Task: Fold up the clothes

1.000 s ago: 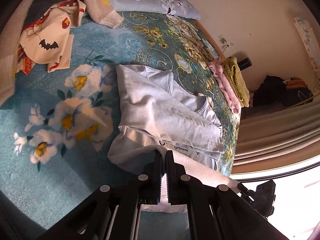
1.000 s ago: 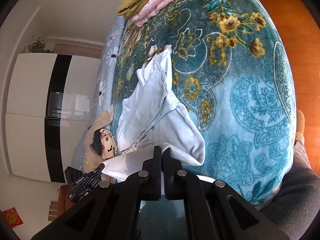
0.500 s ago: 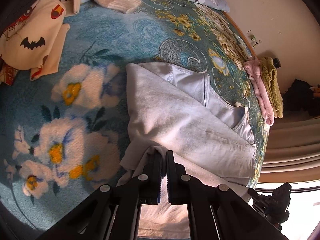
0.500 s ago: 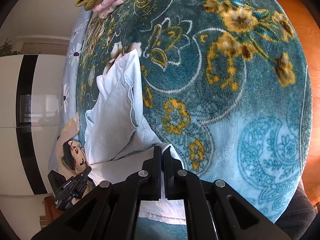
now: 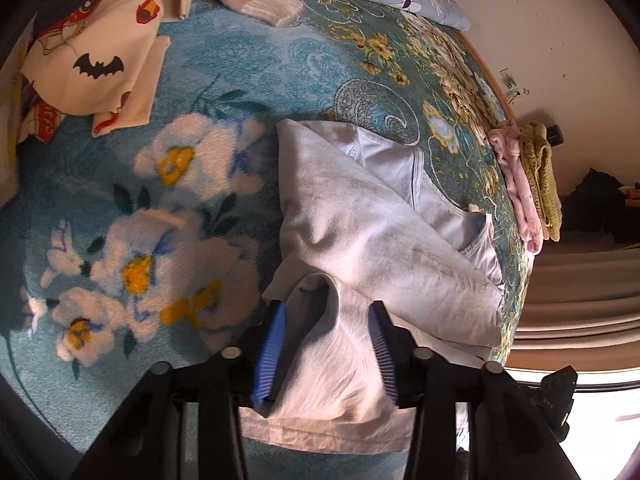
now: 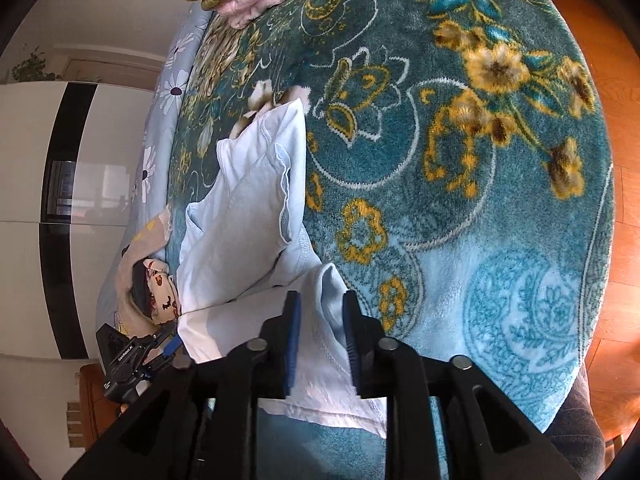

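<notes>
Both my grippers have let go since half a second ago: my left gripper (image 5: 326,312) and my right gripper (image 6: 318,308) now stand with jaws spread, a hump of the pale blue shirt (image 5: 360,220) loose between each pair. That shirt lies folded on the teal floral blanket (image 5: 140,200). Beyond it sit a pink and olive stack (image 5: 532,184), and well off, bat-print pyjamas (image 5: 96,64).
</notes>
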`<state>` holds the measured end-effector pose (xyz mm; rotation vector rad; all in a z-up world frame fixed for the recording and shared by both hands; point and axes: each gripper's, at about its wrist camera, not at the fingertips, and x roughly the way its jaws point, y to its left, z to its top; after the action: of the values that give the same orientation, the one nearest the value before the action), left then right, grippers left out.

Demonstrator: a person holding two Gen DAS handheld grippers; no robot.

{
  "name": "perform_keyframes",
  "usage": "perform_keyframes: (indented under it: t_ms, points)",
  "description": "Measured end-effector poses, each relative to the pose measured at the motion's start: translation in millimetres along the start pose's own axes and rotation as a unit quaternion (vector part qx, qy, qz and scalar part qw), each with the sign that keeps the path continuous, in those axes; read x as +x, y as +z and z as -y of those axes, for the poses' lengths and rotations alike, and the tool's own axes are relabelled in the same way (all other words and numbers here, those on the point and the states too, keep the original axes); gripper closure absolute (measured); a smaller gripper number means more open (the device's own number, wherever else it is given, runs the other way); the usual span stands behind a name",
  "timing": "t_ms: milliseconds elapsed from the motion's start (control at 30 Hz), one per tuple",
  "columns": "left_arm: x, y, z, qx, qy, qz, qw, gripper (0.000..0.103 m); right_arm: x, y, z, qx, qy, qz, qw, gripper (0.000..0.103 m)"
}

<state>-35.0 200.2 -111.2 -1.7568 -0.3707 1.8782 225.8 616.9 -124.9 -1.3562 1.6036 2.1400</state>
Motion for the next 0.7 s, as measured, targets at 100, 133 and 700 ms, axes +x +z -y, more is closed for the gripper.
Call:
perform_keyframes:
  t_ms: [100, 133, 700]
  points:
    - [-8, -14, -7, 0.016, 0.003, 0.0, 0.9999, 0.043, -4, -25, 19, 0.014, 0.011, -0.004, 1.0, 0.059]
    - [-8, -19, -11, 0.018, 0.009, -0.003, 0.9998, 0.042, -3, -33, 26, 0.021, 0.007, -0.01, 1.0, 0.059]
    - [19, -74, -33, 0.015, -0.005, -0.019, 0.9997, 0.044, 1, -64, 42, 0.052, 0.006, -0.021, 0.998, 0.059]
